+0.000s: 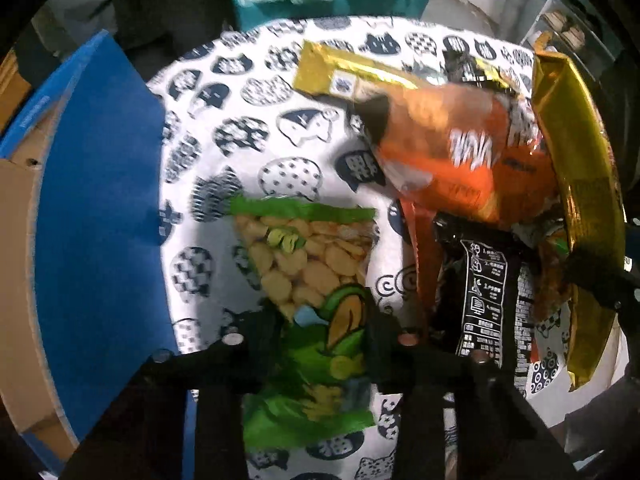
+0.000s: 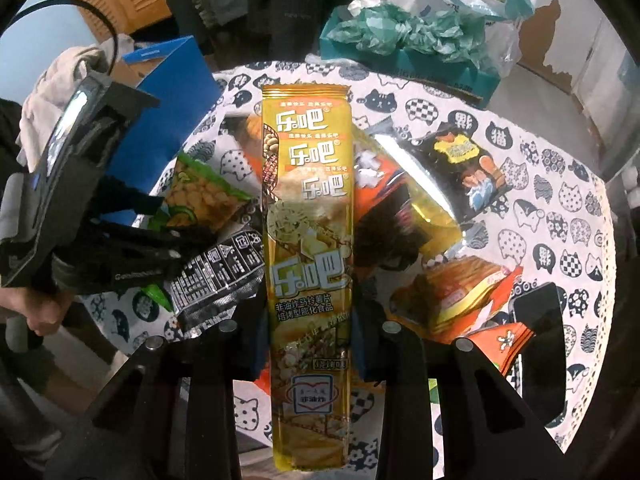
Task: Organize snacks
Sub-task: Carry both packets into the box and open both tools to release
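My left gripper (image 1: 324,332) is shut on a green bag of broad beans (image 1: 308,276) and holds it over the cat-print tablecloth (image 1: 240,120). My right gripper (image 2: 310,332) is shut on a long gold pack of potato crisps (image 2: 307,216), held lengthwise above the pile; the same pack shows at the right edge of the left wrist view (image 1: 576,184). Below lie an orange bag (image 1: 452,152), a black pack with white print (image 1: 484,292) and another gold pack (image 1: 352,72). The left gripper with the green bag shows in the right wrist view (image 2: 192,216).
A blue cardboard box (image 1: 96,208) stands open at the table's left edge. A teal box with crumpled green plastic (image 2: 404,40) sits beyond the table. A black snack bag (image 2: 472,168), orange bags (image 2: 460,296) and a dark phone (image 2: 536,344) lie at the right.
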`<state>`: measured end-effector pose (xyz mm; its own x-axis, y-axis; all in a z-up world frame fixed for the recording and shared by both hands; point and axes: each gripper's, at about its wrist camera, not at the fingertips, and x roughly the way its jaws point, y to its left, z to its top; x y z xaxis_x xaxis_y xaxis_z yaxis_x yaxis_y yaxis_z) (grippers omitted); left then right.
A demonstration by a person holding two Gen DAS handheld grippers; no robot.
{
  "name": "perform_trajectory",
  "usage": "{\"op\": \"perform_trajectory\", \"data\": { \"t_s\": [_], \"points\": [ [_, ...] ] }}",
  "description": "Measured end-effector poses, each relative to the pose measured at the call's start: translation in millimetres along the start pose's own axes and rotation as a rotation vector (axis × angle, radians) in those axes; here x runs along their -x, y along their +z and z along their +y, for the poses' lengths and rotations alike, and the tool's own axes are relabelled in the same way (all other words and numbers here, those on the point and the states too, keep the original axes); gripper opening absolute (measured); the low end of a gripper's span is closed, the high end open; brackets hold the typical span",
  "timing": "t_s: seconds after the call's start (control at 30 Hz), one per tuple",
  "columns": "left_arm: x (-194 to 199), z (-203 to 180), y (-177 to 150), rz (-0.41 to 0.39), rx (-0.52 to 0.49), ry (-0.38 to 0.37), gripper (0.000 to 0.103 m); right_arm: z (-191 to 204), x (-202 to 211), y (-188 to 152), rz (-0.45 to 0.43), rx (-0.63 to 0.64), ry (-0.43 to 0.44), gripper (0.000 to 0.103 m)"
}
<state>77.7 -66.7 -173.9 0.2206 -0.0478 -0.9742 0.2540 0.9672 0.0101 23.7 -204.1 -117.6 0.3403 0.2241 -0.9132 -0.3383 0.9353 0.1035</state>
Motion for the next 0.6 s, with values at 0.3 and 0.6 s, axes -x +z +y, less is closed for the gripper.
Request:
{"op": "perform_trajectory", "data": {
  "t_s": [0.3, 0.6],
  "points": [
    [43.2, 13.9, -7.8, -0.101, 0.012, 0.047, 0.033, 12.2, 15.3, 12.4, -0.048, 0.006, 0.002, 0.031],
    [99.6, 24.3, -23.2, -0.221, 0.006, 0.044, 0.033, 39.8, 39.3, 35.1, -0.11, 0.022, 0.031, 0.031]
  ]
}}
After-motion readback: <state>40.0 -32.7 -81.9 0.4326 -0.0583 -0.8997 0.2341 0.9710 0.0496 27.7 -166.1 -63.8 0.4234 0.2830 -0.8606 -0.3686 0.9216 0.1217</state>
